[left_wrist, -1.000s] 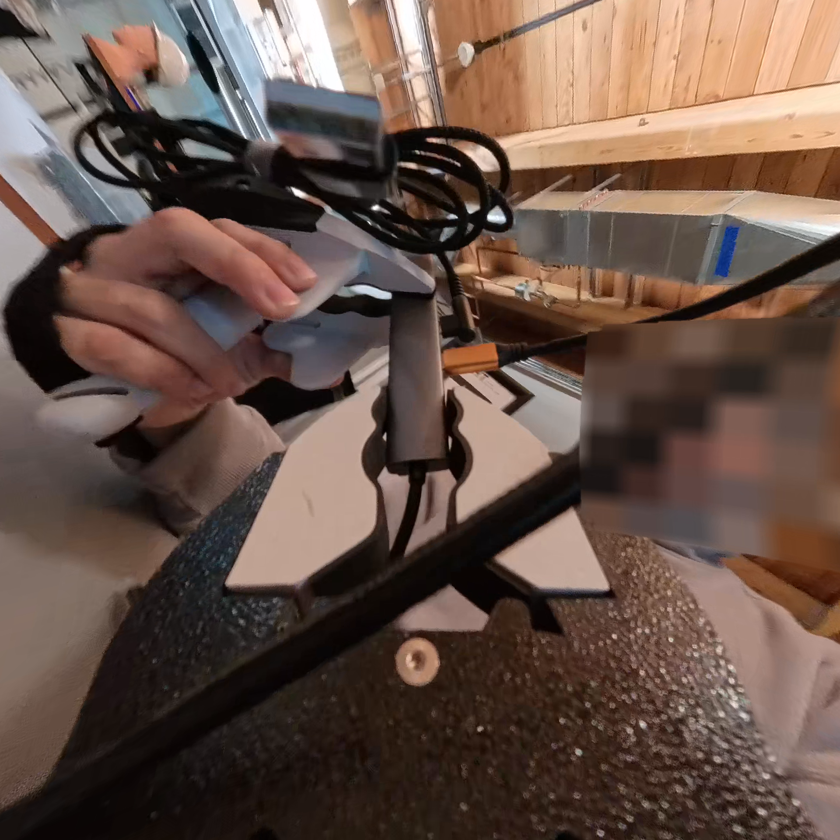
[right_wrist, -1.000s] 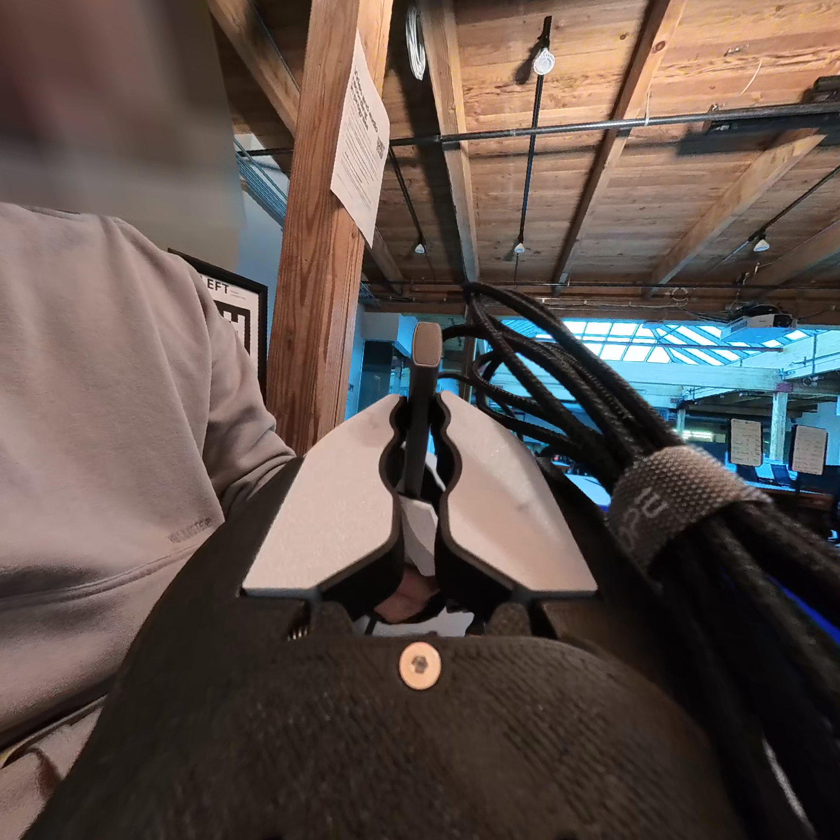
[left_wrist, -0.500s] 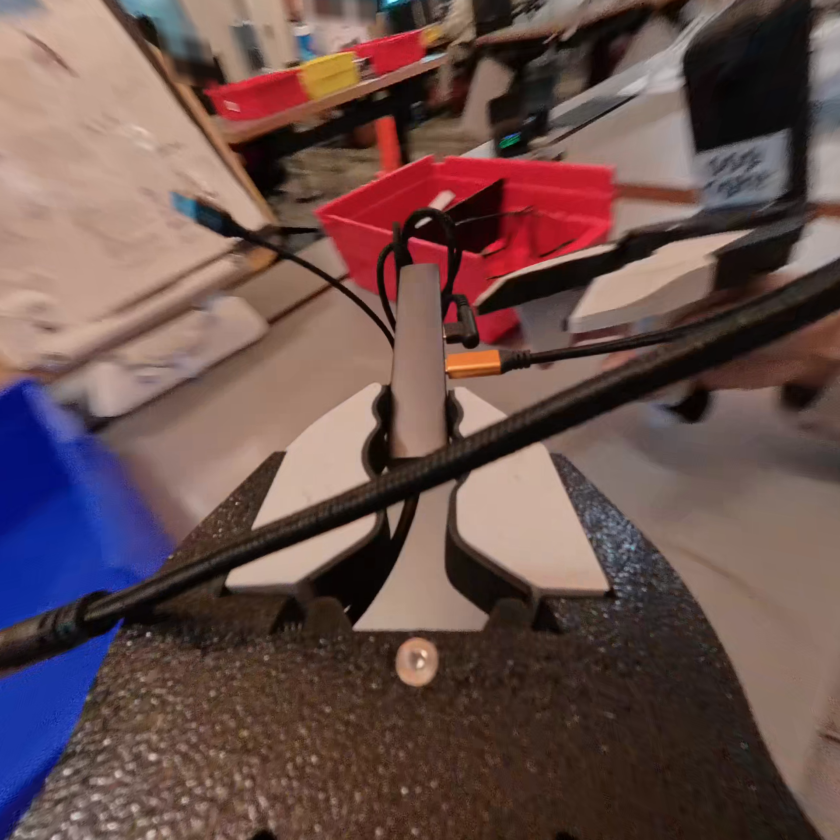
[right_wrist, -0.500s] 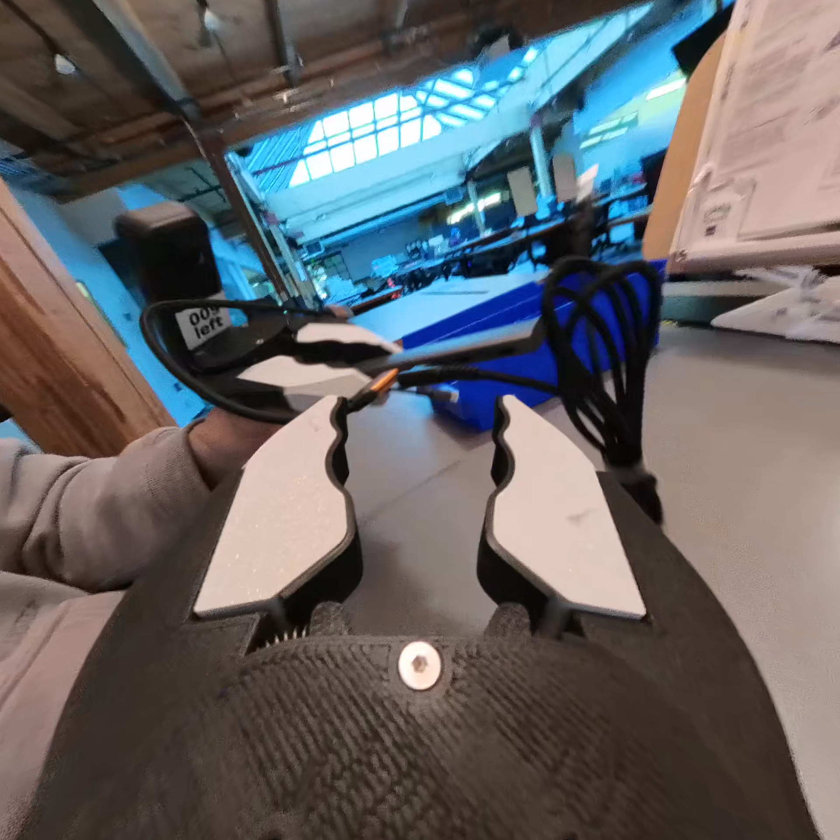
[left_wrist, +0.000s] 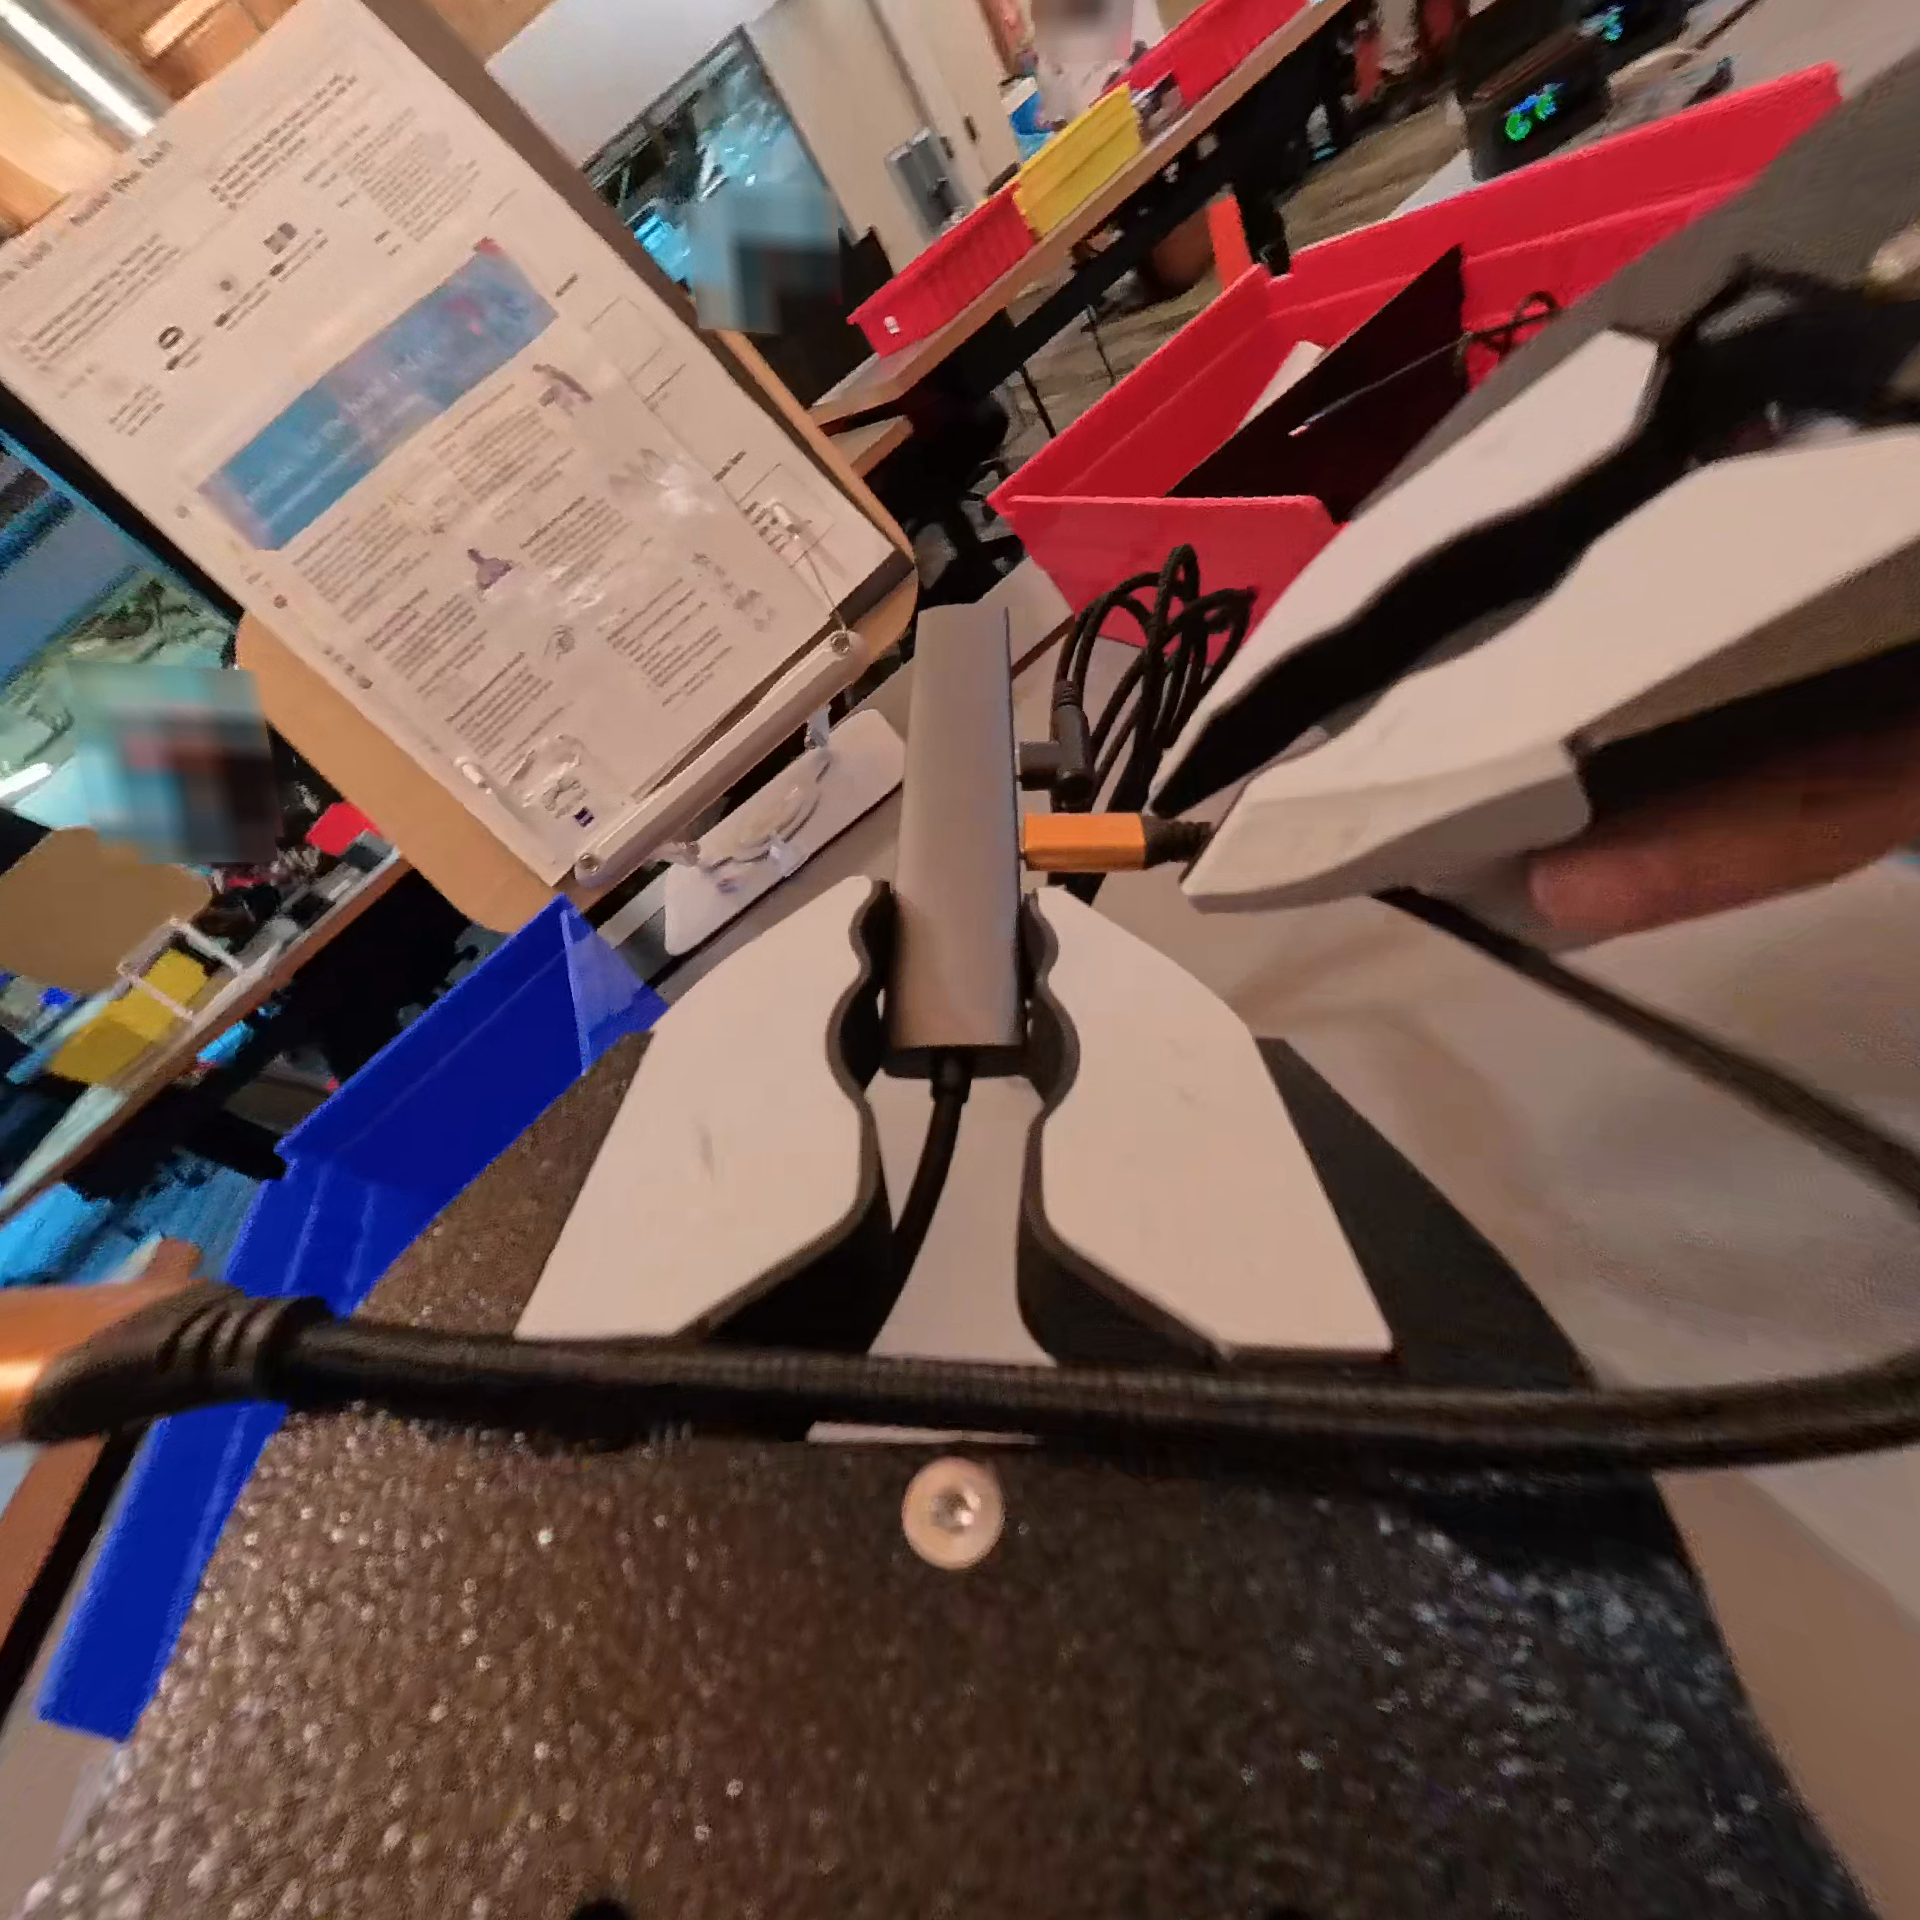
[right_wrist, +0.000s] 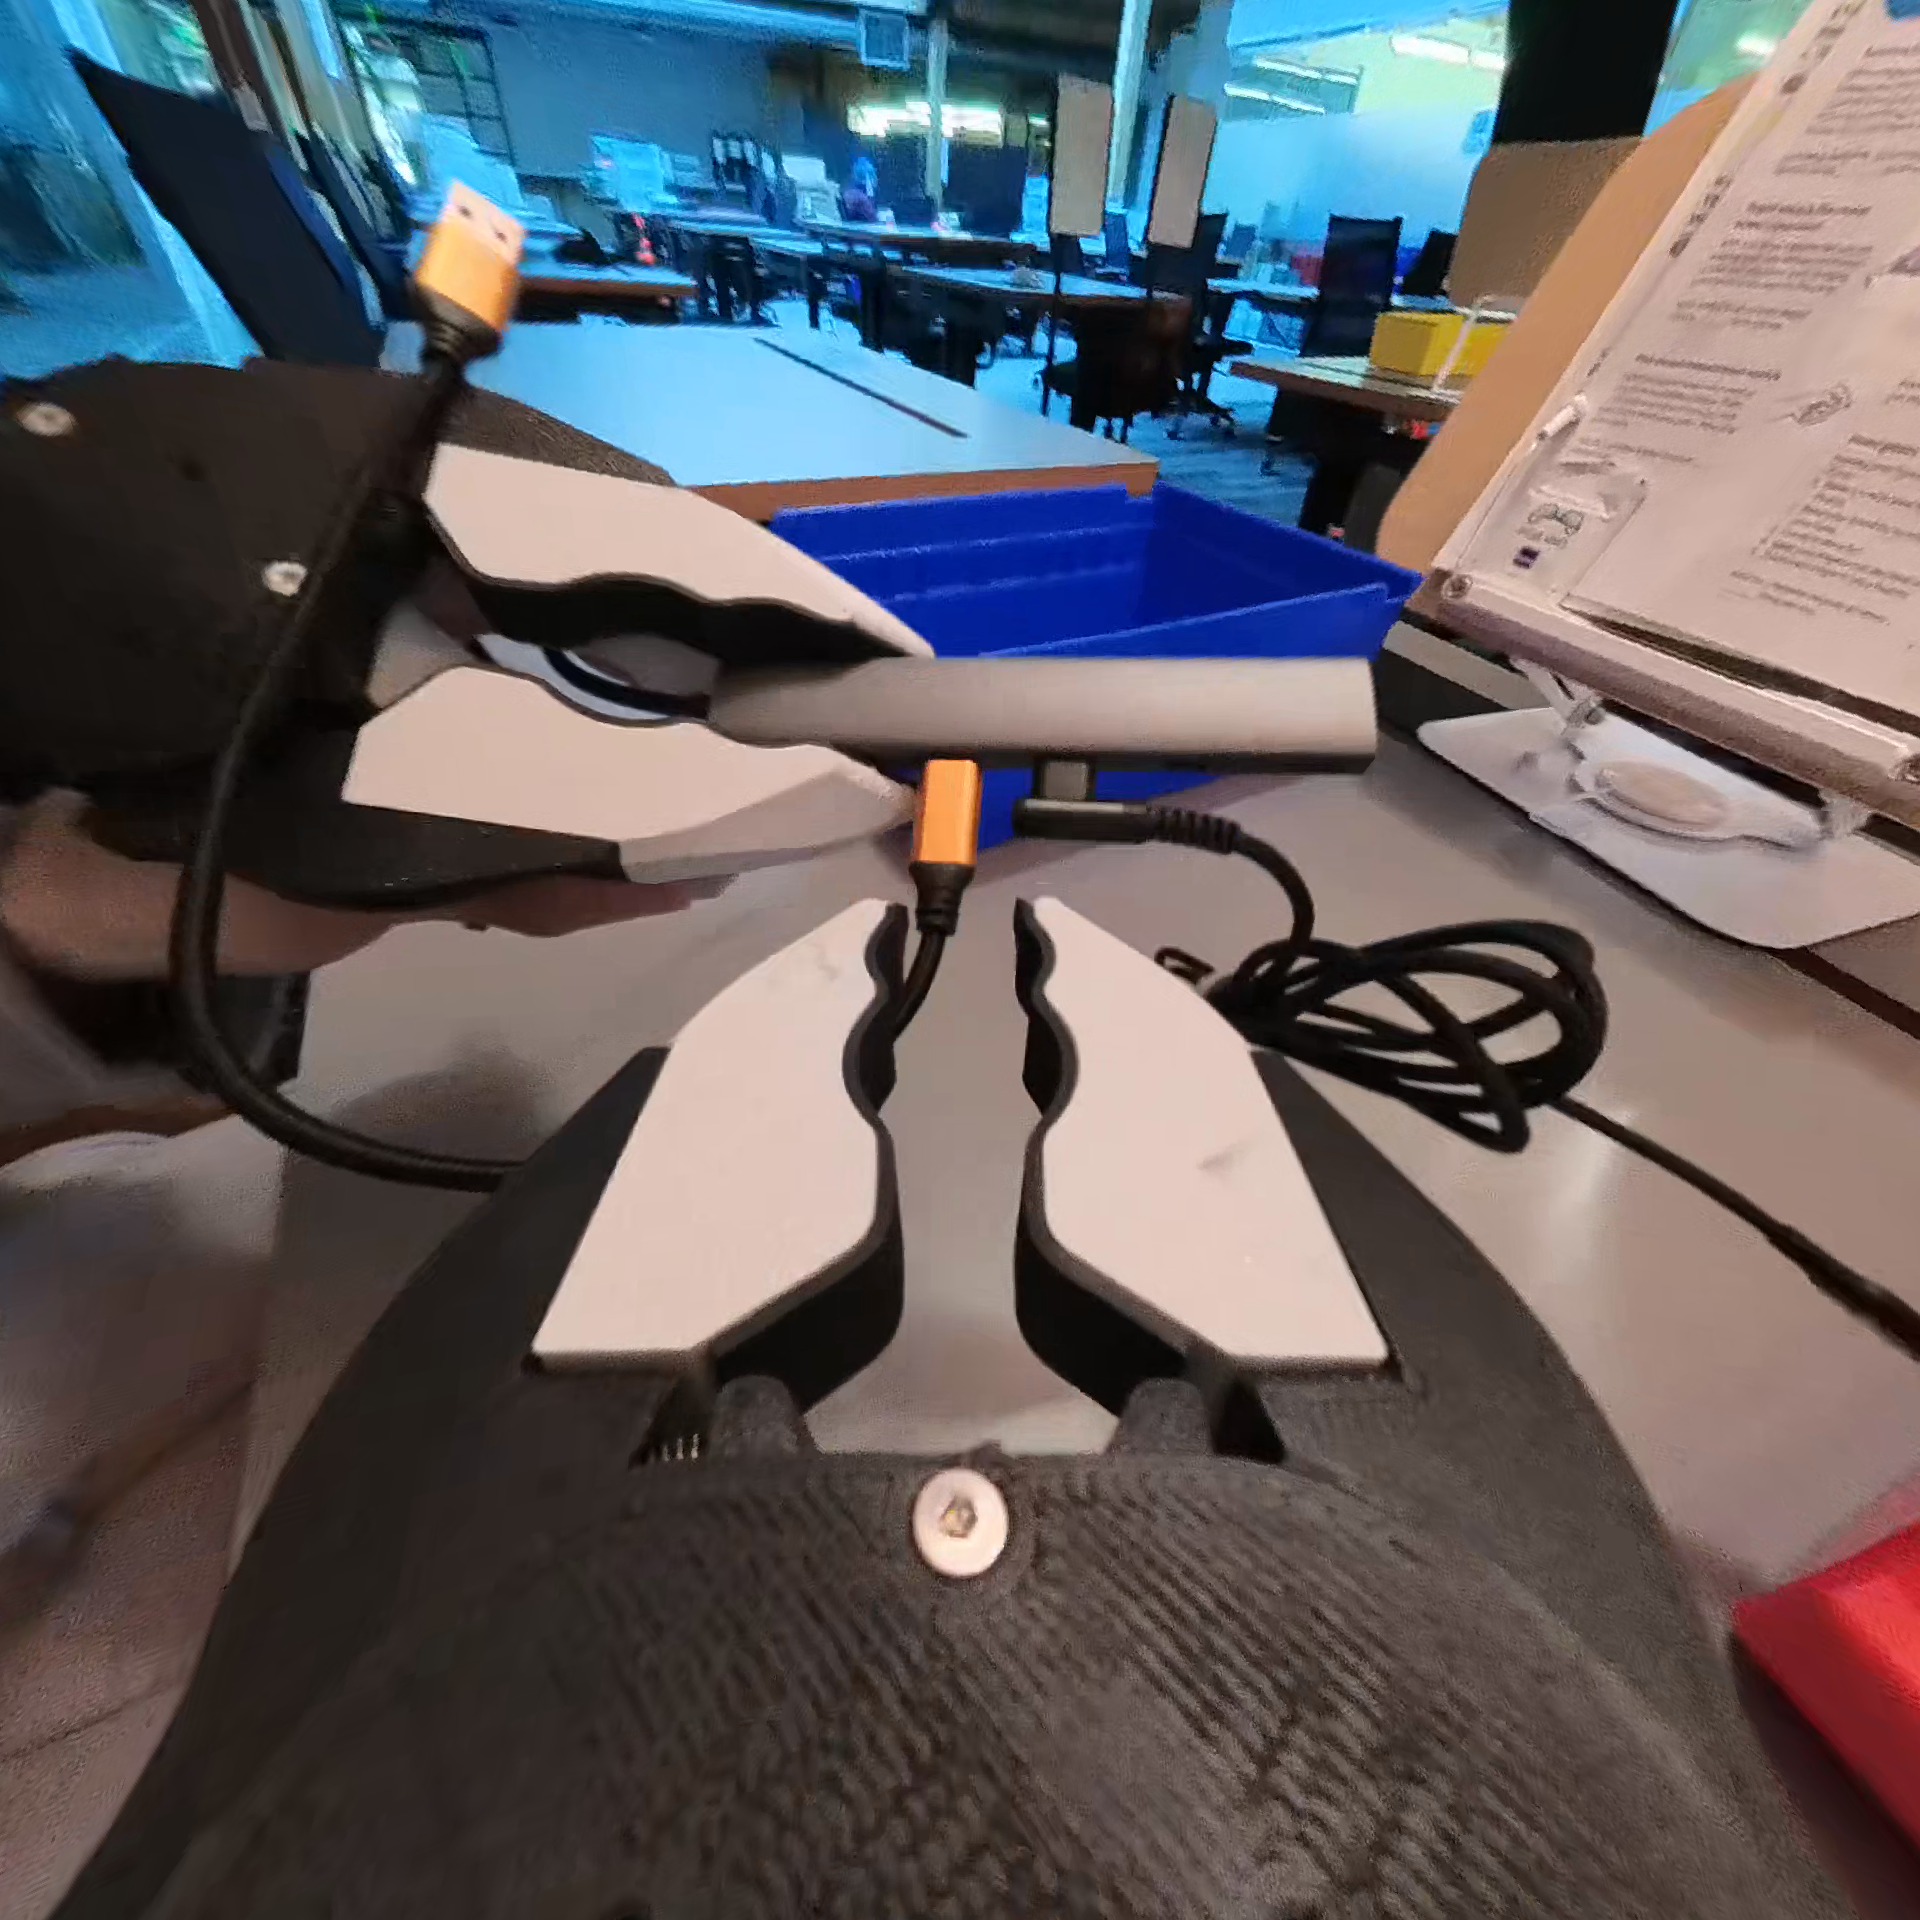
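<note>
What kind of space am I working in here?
Likely a large open workshop or lab: rows of desks and chairs, parts bins, blue and red, and an instruction sheet on a stand.

The left gripper (left_wrist: 956, 935) has its jaws closed on the near end of a grey hub (left_wrist: 961, 831), held level above the table. The right gripper (right_wrist: 951, 935) points at the hub's side, its jaws parted, with the black cable (right_wrist: 914, 987) below the orange plug (right_wrist: 945, 810) running between the tips and lying against the left finger (right_wrist: 769, 1122). A hand (left_wrist: 1704, 873) shows beneath the right gripper.
</note>
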